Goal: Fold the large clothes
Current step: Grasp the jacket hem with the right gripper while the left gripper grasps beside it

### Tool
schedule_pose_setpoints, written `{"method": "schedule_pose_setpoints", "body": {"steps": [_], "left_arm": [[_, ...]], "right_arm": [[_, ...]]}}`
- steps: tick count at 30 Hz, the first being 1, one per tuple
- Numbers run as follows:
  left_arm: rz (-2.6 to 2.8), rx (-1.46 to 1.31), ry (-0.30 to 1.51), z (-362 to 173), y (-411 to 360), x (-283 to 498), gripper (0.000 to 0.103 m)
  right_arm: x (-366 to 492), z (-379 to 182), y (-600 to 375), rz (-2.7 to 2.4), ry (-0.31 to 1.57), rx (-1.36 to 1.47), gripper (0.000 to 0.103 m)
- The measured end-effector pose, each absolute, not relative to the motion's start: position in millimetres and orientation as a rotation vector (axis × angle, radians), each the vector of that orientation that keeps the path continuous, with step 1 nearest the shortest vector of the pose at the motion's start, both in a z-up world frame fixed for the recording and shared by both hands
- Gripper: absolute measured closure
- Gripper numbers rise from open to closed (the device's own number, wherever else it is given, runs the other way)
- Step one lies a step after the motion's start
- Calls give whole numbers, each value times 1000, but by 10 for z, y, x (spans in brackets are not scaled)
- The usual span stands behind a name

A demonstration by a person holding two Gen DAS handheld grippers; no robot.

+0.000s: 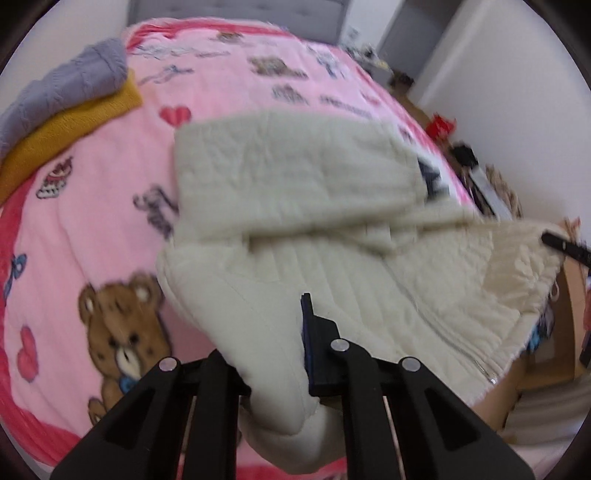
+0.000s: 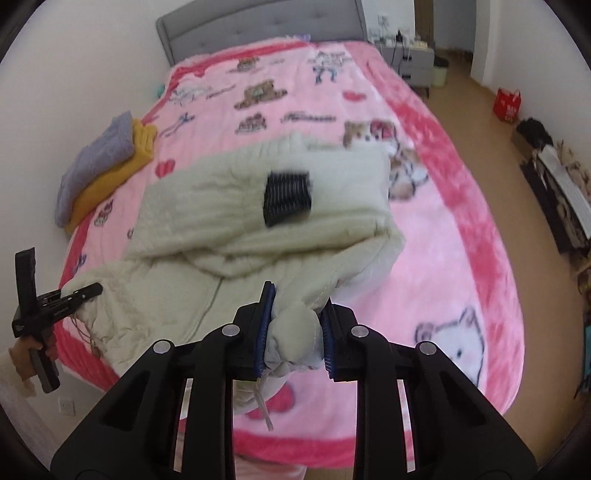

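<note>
A cream quilted jacket point(image 2: 236, 206) lay across the near half of a bed covered by a pink blanket point(image 2: 443, 221) printed with bears and hearts. Its upper part was folded back over the body, and a dark patch point(image 2: 287, 197) showed on the folded layer. The left tongs point(image 1: 273, 354) were clenched on a thick padded edge of the jacket, which bulged between the fingers; one blue-padded finger point(image 1: 314, 350) pressed against the fabric, while the other was hidden behind it. The right tongs point(image 2: 293, 332) were clenched on a bunched corner of the jacket, squeezed between both blue pads, with a drawstring point(image 2: 263, 406) hanging below the grip. In the right wrist view, the left tongs appeared at the jacket's near left corner, at the edge of the bed. A folded grey sweater point(image 2: 99, 158) rested on a folded mustard garment point(image 2: 122, 173) at the far left side of the blanket, well apart from the jacket. A grey headboard point(image 2: 258, 26) stood at the far end.
</note>
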State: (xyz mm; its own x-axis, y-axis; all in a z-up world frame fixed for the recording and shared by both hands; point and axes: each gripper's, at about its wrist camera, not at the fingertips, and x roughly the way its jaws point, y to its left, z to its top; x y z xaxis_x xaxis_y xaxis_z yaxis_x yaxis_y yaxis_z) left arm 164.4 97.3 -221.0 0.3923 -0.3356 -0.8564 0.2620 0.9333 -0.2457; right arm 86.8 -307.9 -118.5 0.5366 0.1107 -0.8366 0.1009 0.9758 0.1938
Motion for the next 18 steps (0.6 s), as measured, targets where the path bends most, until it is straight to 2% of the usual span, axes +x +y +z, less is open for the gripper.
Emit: {"method": "schedule_pose_setpoints", "body": {"steps": [4,9,14,18], "left_arm": [[-296,-193,1038,-2005,1051,2068,91],[-221,-170,1013,-1986,990,2593,91],[-180,-218,1010,-2053,972,3100,91],[-142,-202,1031,-2261,855,3520,91]], "right_arm": [[1195,-1071,-3245,15,954,201,81],[1775,-1053,-3545,-2,897,192,81],[2417,-1226,-3649,13,891,156,81],[3076,-1607,-3800,-1,958,180,81]]}}
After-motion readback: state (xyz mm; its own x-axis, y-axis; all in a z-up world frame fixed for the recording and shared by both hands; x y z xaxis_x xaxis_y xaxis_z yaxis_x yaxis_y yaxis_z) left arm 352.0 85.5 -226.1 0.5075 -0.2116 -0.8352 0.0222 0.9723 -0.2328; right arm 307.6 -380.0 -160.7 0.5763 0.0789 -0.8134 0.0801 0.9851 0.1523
